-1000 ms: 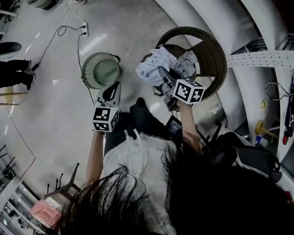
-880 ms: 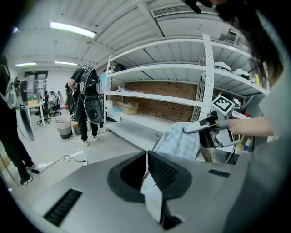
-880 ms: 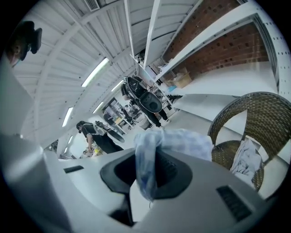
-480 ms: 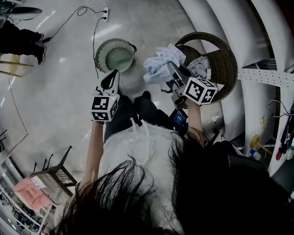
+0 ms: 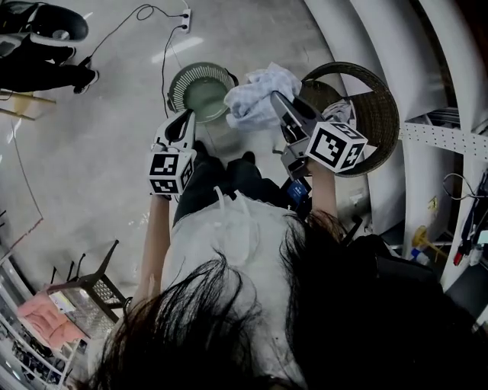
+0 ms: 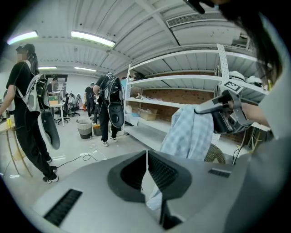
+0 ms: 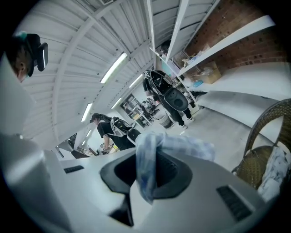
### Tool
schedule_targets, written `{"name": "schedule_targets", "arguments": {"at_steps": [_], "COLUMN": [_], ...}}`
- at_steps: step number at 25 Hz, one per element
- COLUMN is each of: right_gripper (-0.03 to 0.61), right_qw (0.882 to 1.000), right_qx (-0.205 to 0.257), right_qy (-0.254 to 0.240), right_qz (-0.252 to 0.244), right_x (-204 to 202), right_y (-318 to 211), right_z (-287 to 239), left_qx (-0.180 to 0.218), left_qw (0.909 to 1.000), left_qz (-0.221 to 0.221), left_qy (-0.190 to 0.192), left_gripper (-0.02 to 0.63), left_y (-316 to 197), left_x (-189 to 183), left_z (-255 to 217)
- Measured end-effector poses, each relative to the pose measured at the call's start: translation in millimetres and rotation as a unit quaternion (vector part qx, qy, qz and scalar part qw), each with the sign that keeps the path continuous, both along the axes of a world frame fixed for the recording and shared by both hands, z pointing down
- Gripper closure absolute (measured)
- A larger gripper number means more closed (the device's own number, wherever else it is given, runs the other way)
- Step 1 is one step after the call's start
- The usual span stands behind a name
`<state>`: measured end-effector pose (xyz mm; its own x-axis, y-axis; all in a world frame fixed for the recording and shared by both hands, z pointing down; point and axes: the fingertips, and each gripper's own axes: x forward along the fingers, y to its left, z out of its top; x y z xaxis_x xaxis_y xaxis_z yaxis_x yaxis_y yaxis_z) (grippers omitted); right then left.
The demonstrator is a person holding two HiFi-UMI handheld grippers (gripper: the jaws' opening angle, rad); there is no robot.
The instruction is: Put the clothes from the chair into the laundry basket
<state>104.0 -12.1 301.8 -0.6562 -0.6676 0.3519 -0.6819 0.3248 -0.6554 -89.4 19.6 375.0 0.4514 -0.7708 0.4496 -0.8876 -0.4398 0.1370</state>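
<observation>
At the lower left of the head view a chair (image 5: 90,293) stands on the floor, with pink clothes (image 5: 46,324) next to it toward the corner; I cannot tell whether they rest on it

Above the person's dark hair, both arms reach toward the top of the frame. The left tongs (image 5: 183,120), left of centre, have their 2 jaws drawn together with nothing gripped. The right tongs (image 5: 279,103), right of centre, are clamped on a pale blue checked garment (image 5: 255,91). The right gripper view shows a fold of the fabric pinched between the jaws and draping over them

The garment hangs bunched in the air at upper centre. It is between a round green bin (image 5: 200,91) on the floor at its left and the wicker laundry basket (image 5: 385,114) at its right, outside the basket's rim. 1 pale piece of clothing (image 5: 341,110) lies inside the basket

Farther off, at the top of the frame, a cable runs to a power strip (image 5: 185,15)
</observation>
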Motion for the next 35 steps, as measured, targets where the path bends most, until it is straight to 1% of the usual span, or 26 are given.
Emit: {"name": "schedule_targets", "arguments": {"at_steps": [5,8,12,15,19,24,29,32,35], "right_gripper": [0.505,0.505,0.505,0.505,0.505,0.505,0.505,0.505,0.505], "right_qw": [0.999,0.998,0.997,0.996,0.996,0.996,0.995,0.993,0.990], "right_qx": [0.031,0.054,0.065,0.071,0.062,0.026,-0.037,-0.077,-0.109], "right_qy": [-0.002,-0.005,-0.003,-0.009,-0.003,0.021,0.029,0.025,0.036], "right_qz": [-0.018,-0.029,-0.038,-0.047,-0.062,-0.078,-0.084,-0.085,-0.087], "right_x": [-54,-87,-125,-153,-188,-225,-250,-256,-260], "right_y": [-29,-47,-67,-81,-98,-113,-128,-135,-139], "right_z": [-49,-67,-72,-63,-29,37,114,156,201], "left_qx": [0.003,0.000,-0.004,-0.009,-0.019,-0.034,-0.048,-0.050,-0.051], "left_qw": [1.0000,0.9999,0.9998,0.9996,0.9993,0.9986,0.9978,0.9978,0.9977], "left_qz": [-0.005,-0.010,-0.016,-0.020,-0.023,-0.027,-0.026,-0.023,-0.024], "left_qy": [0.005,0.009,0.014,0.019,0.023,0.030,0.038,0.037,0.036], "left_gripper": [0.591,0.591,0.591,0.591,0.591,0.591,0.591,0.591,0.591], "left_y": [-16,-24,-35,-43,-50,-57,-67,-75,-81], "left_x": [-42,-66,-92,-110,-130,-154,-169,-170,-173], "left_z": [1,7,15,23,35,57,84,98,117]}}
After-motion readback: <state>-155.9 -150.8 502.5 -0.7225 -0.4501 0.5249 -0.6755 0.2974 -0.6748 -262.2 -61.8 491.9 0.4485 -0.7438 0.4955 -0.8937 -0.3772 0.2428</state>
